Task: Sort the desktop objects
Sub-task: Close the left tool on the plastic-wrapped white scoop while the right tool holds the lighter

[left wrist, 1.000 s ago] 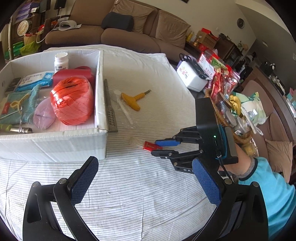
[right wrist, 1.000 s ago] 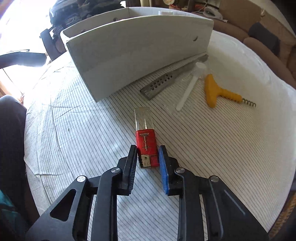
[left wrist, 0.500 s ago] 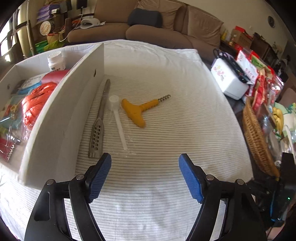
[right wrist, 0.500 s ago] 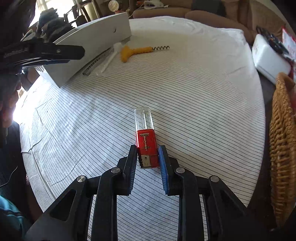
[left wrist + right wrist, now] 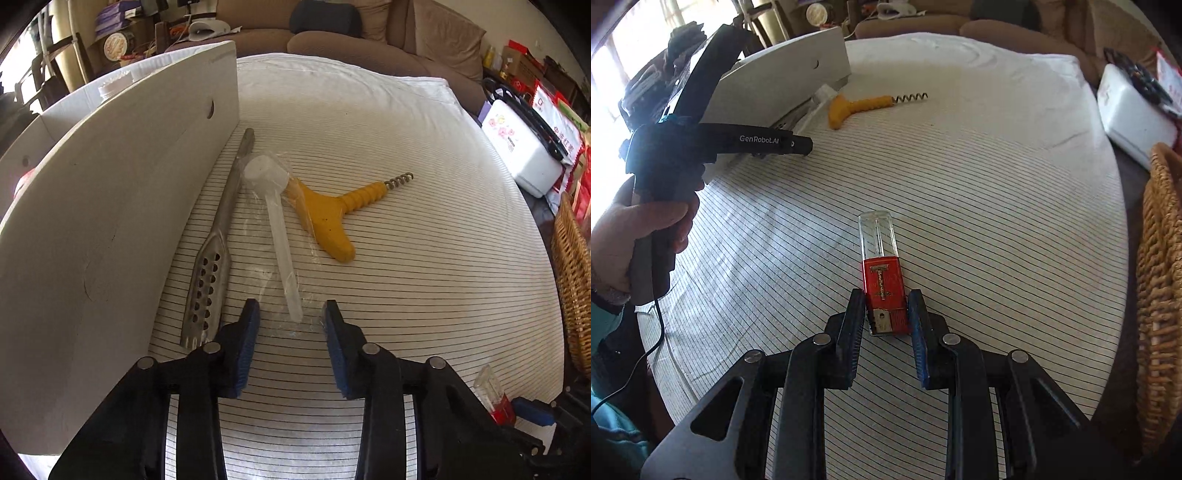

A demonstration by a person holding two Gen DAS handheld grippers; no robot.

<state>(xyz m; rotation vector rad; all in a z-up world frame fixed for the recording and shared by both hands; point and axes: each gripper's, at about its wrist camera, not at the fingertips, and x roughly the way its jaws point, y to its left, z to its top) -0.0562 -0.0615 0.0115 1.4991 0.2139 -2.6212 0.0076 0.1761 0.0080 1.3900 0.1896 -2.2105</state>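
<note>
Closing in on the wrapped white scoop (image 5: 275, 225): left tongs (image 5: 290, 317) now dropped low to the bench (image 5: 424, 266), narrowed from the wide spread of half a second ago, pads straddling the handle tip at lower centre of the frame but not yet touching, so still released. Lying beside the scoop: perforated metal tool (image 5: 218, 254) along the white box (image 5: 110, 206) wall at left, yellow corkscrew (image 5: 332, 214) to the right. Holding steady meanwhile: right tongs (image 5: 886, 314) clenched on the red and clear case (image 5: 882, 280), carried back toward the lower right of the bench, well apart from the box. Indicating two items handled in parallel; both probably bound for the box, neither yet sorted
</note>
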